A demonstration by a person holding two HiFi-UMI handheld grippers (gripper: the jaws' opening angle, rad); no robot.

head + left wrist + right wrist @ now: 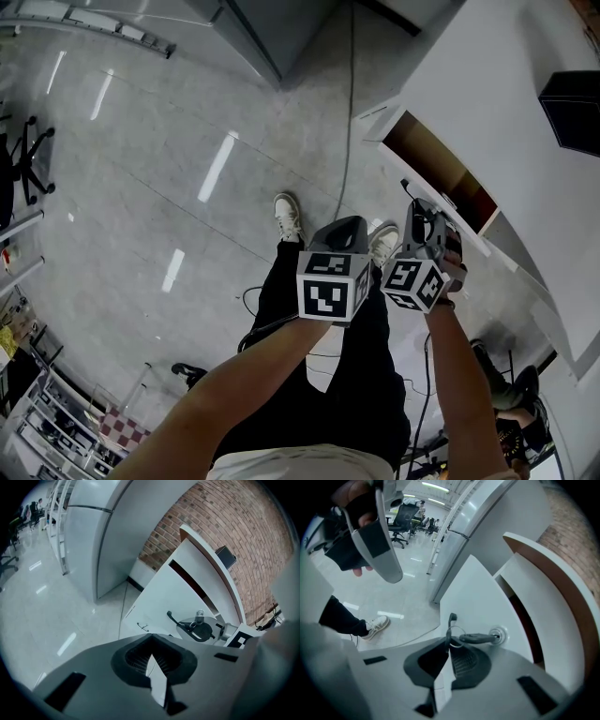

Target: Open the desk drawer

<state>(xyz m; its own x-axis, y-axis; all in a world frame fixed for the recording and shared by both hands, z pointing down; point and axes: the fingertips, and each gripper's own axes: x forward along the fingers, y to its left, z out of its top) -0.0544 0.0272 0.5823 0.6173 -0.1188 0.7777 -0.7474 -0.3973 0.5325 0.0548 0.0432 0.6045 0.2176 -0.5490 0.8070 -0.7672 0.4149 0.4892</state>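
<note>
The white drawer front [474, 592] carries a round lock [502, 634] with a dark key [477, 638] in it. A ring [456, 634] and a second key [451, 619] hang from that key. My right gripper [447, 645] is shut with the ring and the second key at its tips, close against the front [466, 236]. The left gripper view shows that gripper [202, 631] at the lock. A dark brown gap [439, 165] shows between the front and the desktop [487, 84]. My left gripper [345, 230] hangs beside it, shut and holding nothing [151, 645].
A black box [572, 108] sits on the desktop. A cable [349, 112] runs across the glossy floor, and the person's white shoes [289, 217] stand below the grippers. An office chair [28, 159] and shelving [56, 422] are far left. A small handle [143, 627] is lower on the front.
</note>
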